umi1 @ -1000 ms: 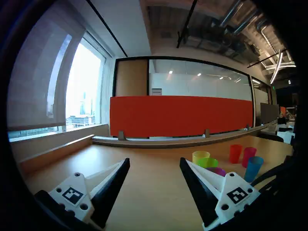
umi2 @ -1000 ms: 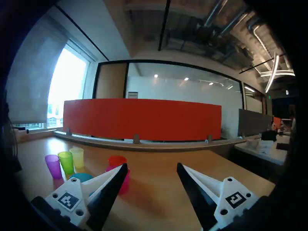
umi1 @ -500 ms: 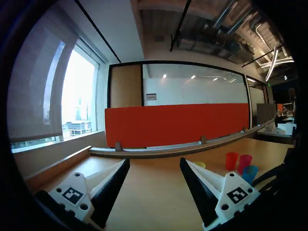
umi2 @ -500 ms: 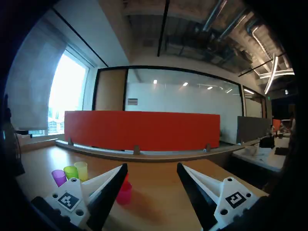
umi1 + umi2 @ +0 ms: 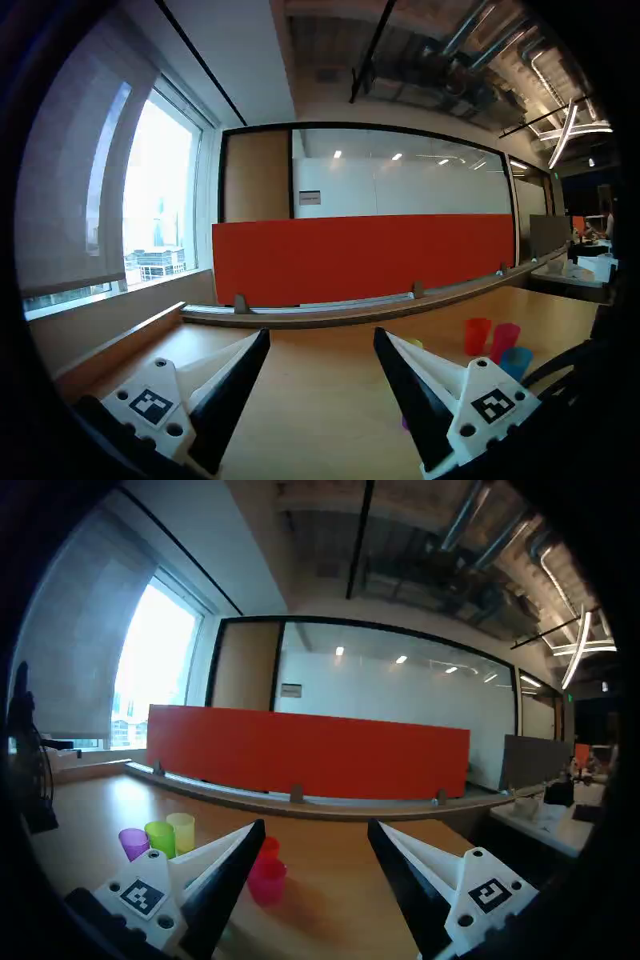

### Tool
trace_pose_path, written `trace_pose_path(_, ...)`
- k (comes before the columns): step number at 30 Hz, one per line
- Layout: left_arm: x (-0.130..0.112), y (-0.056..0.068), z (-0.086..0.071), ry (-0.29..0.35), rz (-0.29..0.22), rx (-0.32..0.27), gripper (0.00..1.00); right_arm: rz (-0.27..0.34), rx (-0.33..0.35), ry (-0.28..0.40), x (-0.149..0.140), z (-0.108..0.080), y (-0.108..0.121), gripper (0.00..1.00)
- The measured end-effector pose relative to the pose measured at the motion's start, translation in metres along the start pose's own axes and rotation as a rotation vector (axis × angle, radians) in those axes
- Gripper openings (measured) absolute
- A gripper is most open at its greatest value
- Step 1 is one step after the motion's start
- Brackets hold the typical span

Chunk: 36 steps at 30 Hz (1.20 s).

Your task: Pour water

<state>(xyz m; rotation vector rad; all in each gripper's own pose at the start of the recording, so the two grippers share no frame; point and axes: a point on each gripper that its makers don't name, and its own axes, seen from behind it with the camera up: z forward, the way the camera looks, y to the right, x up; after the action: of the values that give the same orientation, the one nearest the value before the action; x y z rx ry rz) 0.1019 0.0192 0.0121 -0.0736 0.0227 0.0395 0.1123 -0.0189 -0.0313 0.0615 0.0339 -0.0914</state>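
Your left gripper (image 5: 321, 331) holds its jaws wide and empty over the surface (image 5: 320, 424). The red cup (image 5: 477, 336), pink cup (image 5: 505, 342) and blue cup (image 5: 517, 364) stand right of them. Your right gripper (image 5: 316, 822) is likewise wide and empty, with the purple cup (image 5: 134, 844), green cup (image 5: 161, 839) and yellow cup (image 5: 182, 833) left of its jaws.

Open-plan office. Long wood-top desk (image 5: 320, 400) backed by an orange-red divider screen (image 5: 360, 256) on small clamps. Behind it, a glass-walled room (image 5: 400, 184) with recessed ceiling lights. Ceiling left bare: exposed pipes (image 5: 480, 48) and ducts, and a linear pendant light (image 5: 570, 132). Tall window (image 5: 156, 208) with a roller blind (image 5: 64, 200); city buildings (image 5: 148, 262) outside. More desks (image 5: 552, 816) and a grey divider (image 5: 532, 772) at far right.
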Motion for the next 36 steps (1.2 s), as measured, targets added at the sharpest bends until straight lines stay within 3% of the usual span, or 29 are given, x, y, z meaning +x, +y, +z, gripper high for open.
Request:
trace_pose_path(18,-0.028,0.004,0.006,-0.109,0.088,-0.116,0.96,-0.076,0.188,-0.111,-0.019,-0.001,-0.048,1.00)
trace_pose_path(30,-0.048,0.045,0.013,-0.217,0.187,-0.337,0.96,-0.087,0.345,-0.238,-0.045,-0.012,-0.064,1.00)
trace_pose_path(36,-0.054,0.067,0.021,-0.278,0.197,-0.462,0.96,-0.112,0.424,-0.307,-0.057,-0.017,-0.070,1.00)
